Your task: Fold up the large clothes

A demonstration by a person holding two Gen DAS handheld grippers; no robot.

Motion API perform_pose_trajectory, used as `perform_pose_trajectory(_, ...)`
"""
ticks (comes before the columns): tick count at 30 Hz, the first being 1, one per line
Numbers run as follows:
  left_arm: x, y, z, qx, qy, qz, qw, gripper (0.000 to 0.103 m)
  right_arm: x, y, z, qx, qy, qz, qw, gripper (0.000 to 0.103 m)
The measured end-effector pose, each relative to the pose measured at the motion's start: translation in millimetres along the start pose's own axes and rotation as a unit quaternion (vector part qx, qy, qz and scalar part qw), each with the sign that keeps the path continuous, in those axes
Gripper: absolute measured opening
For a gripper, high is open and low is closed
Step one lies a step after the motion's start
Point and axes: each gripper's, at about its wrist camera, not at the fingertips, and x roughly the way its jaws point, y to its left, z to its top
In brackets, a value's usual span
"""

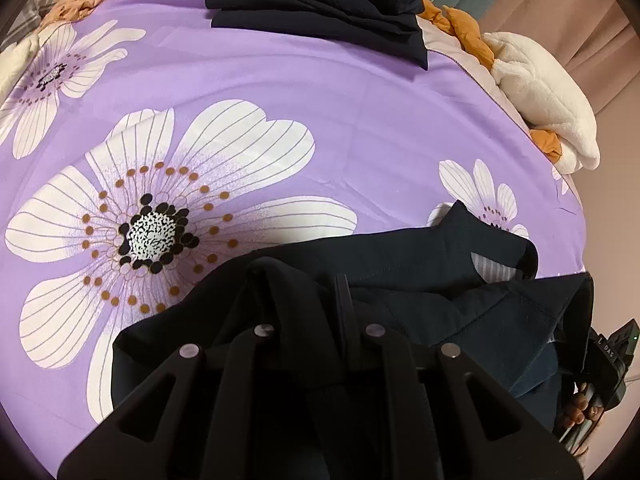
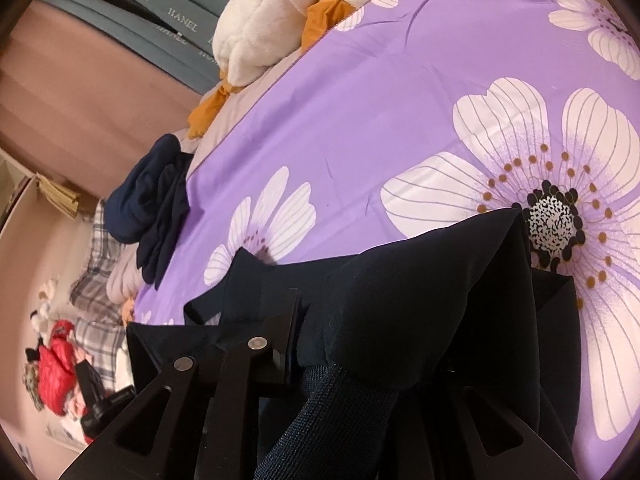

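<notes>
The purple floral bedspread [image 1: 280, 80] carries the dark garment [image 1: 400, 280] near its front edge. Both grippers — left gripper [image 1: 344, 320] and right gripper [image 2: 294, 336] (jaws clenched on its cloth) — should lower together, keeping the edge taut and level.

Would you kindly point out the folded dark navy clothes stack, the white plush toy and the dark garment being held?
Folded dark navy clothes stack [image 1: 320, 4], left wrist view, top layer.
White plush toy [image 1: 548, 92], left wrist view, body.
Dark garment being held [image 2: 420, 280], right wrist view, draped fold.
</notes>
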Motion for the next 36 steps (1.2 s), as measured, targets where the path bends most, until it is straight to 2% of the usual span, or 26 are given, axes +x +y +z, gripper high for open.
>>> perform_pose_trajectory(11, 3.7, -6.7, -0.5, 0.015, -0.006, 0.006, 0.9999, 0.015, 4.9, 5.0, 4.6, -0.003, -0.005, -0.003, 1.000, 0.041)
perform_pose_trajectory(21, 3.8, -5.1, 0.7, -0.001, -0.007, -0.007, 0.9999, 0.015, 1.8, -0.2, 9.4, 0.008, -0.012, -0.005, 1.000, 0.041)
perform_pose_trajectory(36, 2.7, -7.8, -0.9, 0.008, -0.011, 0.003, 0.9999, 0.015, -0.2, -1.8, 11.2, 0.007, -0.015, -0.008, 1.000, 0.041)
